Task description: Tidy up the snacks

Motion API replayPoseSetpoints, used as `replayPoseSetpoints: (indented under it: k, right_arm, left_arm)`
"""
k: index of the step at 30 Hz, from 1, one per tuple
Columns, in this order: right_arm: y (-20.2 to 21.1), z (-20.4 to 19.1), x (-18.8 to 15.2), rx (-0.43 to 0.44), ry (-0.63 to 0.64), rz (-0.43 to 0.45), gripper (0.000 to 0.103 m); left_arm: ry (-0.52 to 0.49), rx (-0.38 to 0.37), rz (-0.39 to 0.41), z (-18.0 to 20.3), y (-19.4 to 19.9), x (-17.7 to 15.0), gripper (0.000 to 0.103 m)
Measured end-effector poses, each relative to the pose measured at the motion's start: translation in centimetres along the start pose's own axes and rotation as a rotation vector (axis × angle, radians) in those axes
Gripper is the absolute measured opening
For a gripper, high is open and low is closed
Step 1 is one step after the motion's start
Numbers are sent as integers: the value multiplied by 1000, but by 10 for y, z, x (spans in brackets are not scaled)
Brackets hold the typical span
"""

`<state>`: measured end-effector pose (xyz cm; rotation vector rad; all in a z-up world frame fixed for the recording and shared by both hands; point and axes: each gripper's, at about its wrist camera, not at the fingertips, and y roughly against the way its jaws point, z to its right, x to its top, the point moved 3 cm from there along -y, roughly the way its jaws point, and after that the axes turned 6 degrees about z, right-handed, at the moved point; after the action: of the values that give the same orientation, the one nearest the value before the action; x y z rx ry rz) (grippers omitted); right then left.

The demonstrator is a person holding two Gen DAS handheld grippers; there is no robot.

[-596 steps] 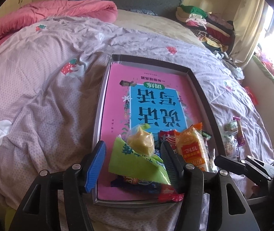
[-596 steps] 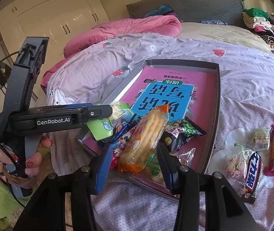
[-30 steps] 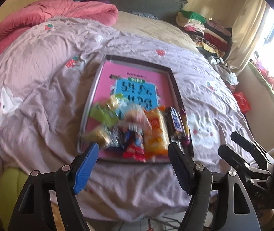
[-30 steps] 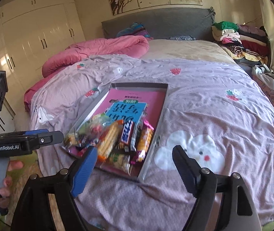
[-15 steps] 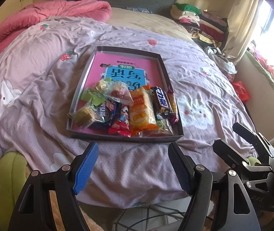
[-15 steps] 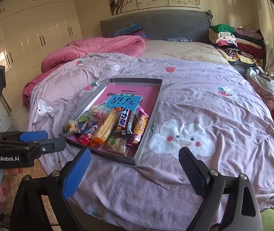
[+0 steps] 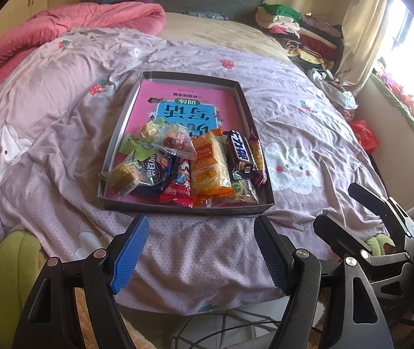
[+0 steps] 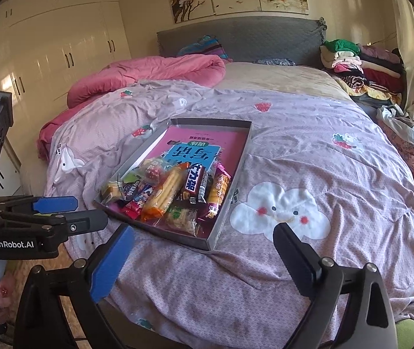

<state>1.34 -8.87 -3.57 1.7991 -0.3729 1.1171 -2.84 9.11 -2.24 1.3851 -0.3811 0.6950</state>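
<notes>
- The snacks [image 7: 189, 163] all lie heaped in the near end of the box [image 7: 174, 207], on top of a pink book [image 7: 183, 99] that lines its floor; the far end of the box holds no packets
- Within the box, an orange biscuit pack [image 7: 209, 166] sits in the middle of the heap, a dark chocolate bar [image 7: 240, 152] just to its right, and a clear bag of red sweets [image 7: 174, 142] rests on top toward the left
- The box sits on the lilac quilt [image 7: 61, 116], near the foot of the bed, and no packet shows on the quilt around the box
- Left gripper [image 7: 201, 250] hovers short of the box, fingers spread apart and holding nothing
- Right gripper [image 8: 204, 254] likewise hangs clear of the box's near corner, fingers wide apart, empty
- My judgement: the gathering looks finished; if any tidying remains, spread the heap toward the box's far end, lifting one packet at a time by its sealed edge so the soft quilt does not tip the box
</notes>
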Motion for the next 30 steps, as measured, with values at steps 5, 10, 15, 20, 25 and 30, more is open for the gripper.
replayPoseSetpoints:
  k: [5,10,15,20,25,30]
  right_arm:
    - [0,-1,0,4,2,2,98]
    - [0,-1,0,5,5,4,98]
    - [0,-2,1,4,6,7,98]
    - [0,-1,1,1,4,8,98]
    - [0,0,2,-5,3,8,98]
    - [0,1,1,-10,3,5,98]
  left_arm:
    - [4,5,3,-2,2,1,76]
    - [5,7,11,-3,4,1,76]
    - [5,6,10,-3,4,1,76]
    - [7,10,12,-3,5,2,76]
    - [6,10,10,-4,5,2,76]
    - [6,11,10,-4,5,2,76]
